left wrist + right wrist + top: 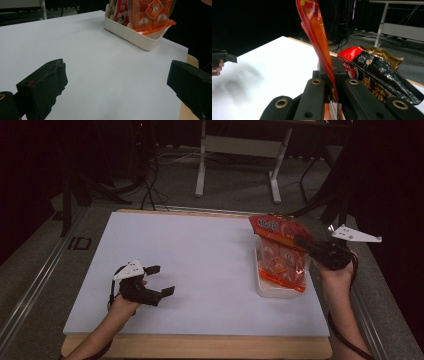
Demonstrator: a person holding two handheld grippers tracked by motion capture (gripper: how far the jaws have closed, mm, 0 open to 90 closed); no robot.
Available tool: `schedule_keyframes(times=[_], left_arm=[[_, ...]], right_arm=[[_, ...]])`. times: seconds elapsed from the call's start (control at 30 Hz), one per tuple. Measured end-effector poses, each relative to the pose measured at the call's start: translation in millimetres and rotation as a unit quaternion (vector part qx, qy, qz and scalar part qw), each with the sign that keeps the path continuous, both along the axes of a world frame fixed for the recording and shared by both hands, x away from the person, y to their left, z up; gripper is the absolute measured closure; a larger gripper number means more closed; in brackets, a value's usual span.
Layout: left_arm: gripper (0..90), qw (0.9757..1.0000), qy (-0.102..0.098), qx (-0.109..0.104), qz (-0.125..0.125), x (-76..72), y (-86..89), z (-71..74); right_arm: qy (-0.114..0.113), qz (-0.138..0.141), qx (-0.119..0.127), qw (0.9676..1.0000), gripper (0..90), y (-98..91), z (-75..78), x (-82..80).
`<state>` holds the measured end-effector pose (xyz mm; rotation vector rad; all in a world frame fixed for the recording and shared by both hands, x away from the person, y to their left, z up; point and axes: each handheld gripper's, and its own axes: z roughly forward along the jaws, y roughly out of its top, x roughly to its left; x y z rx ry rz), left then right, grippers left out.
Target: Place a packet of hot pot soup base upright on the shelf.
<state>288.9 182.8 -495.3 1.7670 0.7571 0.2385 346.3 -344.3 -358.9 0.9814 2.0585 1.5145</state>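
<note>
Orange snack bag pinched at its top edge by the right gripper, standing in the white tray near the worktop's right edge (a red and black packet just behind). Left gripper spread wide, holding nothing, low over the front-left corner.

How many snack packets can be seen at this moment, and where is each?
3, possibly more hidden. An orange packet clamped in the right gripper over the white bin; a red-and-white packet standing in the bin; a red, black and gold packet behind the right gripper.
</note>
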Motion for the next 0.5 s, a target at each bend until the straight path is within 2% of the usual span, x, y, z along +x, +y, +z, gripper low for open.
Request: schedule_keyframes(times=[0.1, 0.27, 0.5], left_arm=[[1.8, 1.0, 0.002, 0.0, 0.002, 1.1, 0.3, -1.2], [1.8, 1.0, 0.002, 0.001, 0.005, 1.8, 1.3, -2.2], [1.8, 1.0, 0.004, 0.0, 0.005, 2.6, 1.6, -4.5]], right_arm=[[0.008, -0.002, -0.005, 1.0, 90.0, -0.8, -6.2, 3.2], [0.021, -0.004, 0.016, 0.9996, 90.0, -6.9, -18.9, 6.7], [0.027, -0.015, 0.036, 0.9989, 89.8, -21.0, -28.3, 4.7]])
